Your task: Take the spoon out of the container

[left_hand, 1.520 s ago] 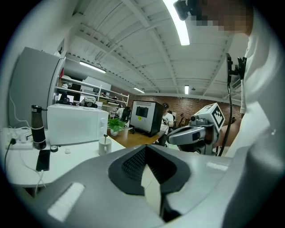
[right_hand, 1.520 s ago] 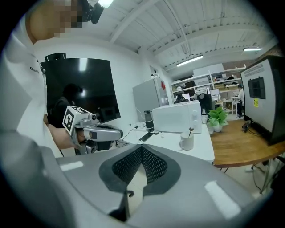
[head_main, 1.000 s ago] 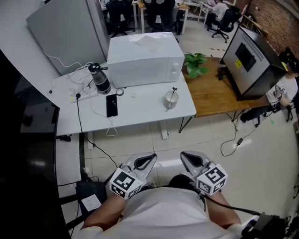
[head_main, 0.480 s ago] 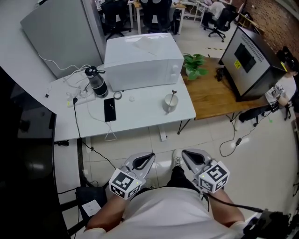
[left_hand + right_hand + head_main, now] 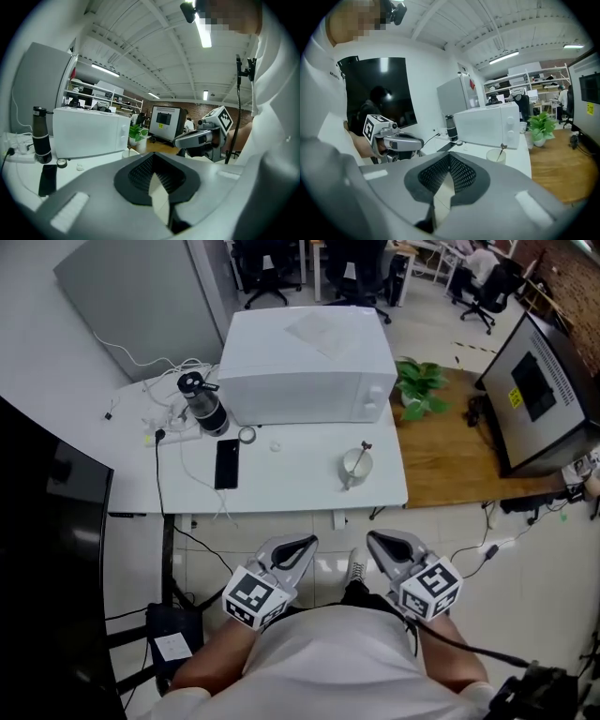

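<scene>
Spoon [image 5: 502,151] in cup [image 5: 496,156], seen past right claw [image 5: 449,159]

1. The microwave [image 5: 309,357], at twelve o'clock in the head view, is showing plain white, and so is the table [image 5: 300,491] under it.
2. The container [image 5: 354,467] is looking off-white; the spoon [image 5: 362,454] is showing dark grey.
3. The phone [image 5: 226,464], at ten o'clock, is showing black, and the bottle [image 5: 202,401] is showing black and grey bands.
4. The plant [image 5: 419,390], at two o'clock, is showing green beside the brown wooden desk [image 5: 459,460].
5. The left gripper [image 5: 298,547] and the right gripper [image 5: 384,545] are showing silver-grey, each bearing a cube patterned in black and white squares.
6. The person is wearing a white shirt [image 5: 337,662].
</scene>
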`<state>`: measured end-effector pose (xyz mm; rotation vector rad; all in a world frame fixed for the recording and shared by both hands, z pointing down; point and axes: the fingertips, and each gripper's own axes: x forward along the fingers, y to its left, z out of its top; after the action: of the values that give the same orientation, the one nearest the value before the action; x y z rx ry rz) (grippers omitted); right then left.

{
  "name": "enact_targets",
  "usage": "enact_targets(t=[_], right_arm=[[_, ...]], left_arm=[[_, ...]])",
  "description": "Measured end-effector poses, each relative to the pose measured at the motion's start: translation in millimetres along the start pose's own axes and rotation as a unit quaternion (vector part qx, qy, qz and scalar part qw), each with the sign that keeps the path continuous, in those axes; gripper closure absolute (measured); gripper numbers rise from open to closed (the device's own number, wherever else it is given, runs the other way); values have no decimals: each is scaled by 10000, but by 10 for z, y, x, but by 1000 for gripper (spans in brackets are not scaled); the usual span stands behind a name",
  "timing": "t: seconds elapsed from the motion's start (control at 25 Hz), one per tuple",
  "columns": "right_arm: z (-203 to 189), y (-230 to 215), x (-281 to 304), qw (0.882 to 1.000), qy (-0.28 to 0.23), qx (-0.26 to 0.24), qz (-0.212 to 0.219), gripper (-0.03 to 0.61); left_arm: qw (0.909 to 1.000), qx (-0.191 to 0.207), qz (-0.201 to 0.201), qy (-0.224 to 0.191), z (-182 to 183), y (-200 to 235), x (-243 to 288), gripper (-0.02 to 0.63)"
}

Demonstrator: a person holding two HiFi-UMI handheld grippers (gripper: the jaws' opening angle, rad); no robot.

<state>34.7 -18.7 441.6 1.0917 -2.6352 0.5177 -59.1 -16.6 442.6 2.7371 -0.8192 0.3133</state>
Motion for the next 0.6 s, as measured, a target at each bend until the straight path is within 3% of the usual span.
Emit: enact_targets(t=[0.28, 0.6], right_arm=[[262, -718, 133, 9993, 30, -74, 358, 572], [364, -1252, 202, 9957, 138, -174, 896, 572]], left_arm=[[9999, 49, 155, 25, 356, 135, 805, 609], [9968, 20, 796, 87, 514, 473, 1302, 609]])
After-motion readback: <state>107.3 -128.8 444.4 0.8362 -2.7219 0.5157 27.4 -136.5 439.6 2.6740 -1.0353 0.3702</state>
